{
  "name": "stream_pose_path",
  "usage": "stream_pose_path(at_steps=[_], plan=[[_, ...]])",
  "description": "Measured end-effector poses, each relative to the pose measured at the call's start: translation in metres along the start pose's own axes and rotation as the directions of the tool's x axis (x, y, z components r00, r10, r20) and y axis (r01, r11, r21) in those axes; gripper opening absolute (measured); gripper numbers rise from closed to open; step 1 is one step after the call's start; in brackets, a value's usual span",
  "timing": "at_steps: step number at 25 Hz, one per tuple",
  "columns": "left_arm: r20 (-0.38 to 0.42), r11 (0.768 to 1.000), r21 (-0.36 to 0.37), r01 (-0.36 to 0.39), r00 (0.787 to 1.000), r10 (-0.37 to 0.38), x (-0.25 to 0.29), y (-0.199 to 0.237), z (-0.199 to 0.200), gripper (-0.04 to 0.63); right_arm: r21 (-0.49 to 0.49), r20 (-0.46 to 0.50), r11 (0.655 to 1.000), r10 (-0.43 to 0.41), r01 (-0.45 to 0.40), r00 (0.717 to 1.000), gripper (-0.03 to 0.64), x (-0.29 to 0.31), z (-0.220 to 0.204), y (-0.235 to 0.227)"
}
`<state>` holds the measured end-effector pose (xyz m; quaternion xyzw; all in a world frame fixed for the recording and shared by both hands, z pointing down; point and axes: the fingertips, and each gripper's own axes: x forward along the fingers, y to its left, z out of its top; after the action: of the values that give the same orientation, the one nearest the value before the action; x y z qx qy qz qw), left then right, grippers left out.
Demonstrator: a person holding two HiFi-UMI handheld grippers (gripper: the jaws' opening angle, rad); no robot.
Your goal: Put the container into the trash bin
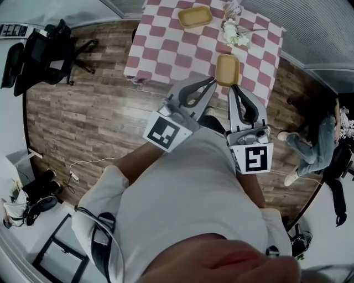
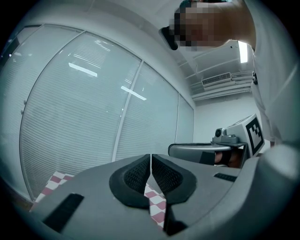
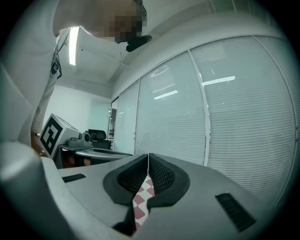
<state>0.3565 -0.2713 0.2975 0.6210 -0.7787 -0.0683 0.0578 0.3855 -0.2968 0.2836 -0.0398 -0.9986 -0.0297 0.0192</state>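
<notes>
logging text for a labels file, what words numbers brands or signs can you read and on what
No words, numbers or brand names can be read in any view.
Left marker cube: a black and white square code, not lettering.
Right marker cube: the same kind of code.
Black and white sheet at the head view's top left: too small to read.
Near container and far container: no label shows.

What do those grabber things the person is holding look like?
The left hand-held gripper and the right hand-held gripper are grey, with two curved jaws lined by black textured pads. Each carries a white cube printed with black square markers. The person wears a white top.
</notes>
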Motion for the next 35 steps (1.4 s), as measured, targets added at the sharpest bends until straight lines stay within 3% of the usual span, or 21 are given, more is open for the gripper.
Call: stream_pose_path(at_steps=[4,9,16,27,29,34,35], plan=[[0.005,1.000,0.008,-0.019,1.000,0.018,0.011,-0.007,0.003,0.037,0.045,0.003,0.999,-0.024,0.024,1.000,0.031,-0.002,0.008,-0.015],[-0.030,0.999,0.022,-0.044,0.999,0.044,0.025,-0.011,-0.004,0.037,0.002,-0.034,1.000,0.017,-0.017,0.999,0.032,-0.009,-0.004,-0.033],[-0.088,0.999,0.036,-0.039,0.995,0.042,0.042,-0.009,-0.024,0.038,0.035,-0.065,0.999,-0.013,0.015,0.998,0.034,-0.008,-0.022,-0.056],[-0.220,0.998,0.026,-0.065,0.973,0.069,0.061,0.020,-0.089,0.038,0.019,-0.197,1.000,-0.013,0.017,0.980,0.040,0.000,-0.105,-0.086],[-0.244,0.997,0.016,-0.069,0.967,0.071,0.065,0.026,-0.103,0.038,0.017,-0.226,1.000,-0.015,0.020,0.974,0.102,0.003,-0.119,-0.089],[-0.301,0.997,-0.014,-0.076,0.951,0.069,0.075,0.039,-0.142,0.040,0.028,-0.275,0.999,-0.032,0.041,0.961,0.107,0.010,-0.151,-0.100],[-0.315,0.997,-0.021,-0.073,0.947,0.062,0.077,0.042,-0.151,0.065,0.031,-0.287,0.998,-0.037,0.047,0.957,0.108,0.012,-0.158,-0.102]])
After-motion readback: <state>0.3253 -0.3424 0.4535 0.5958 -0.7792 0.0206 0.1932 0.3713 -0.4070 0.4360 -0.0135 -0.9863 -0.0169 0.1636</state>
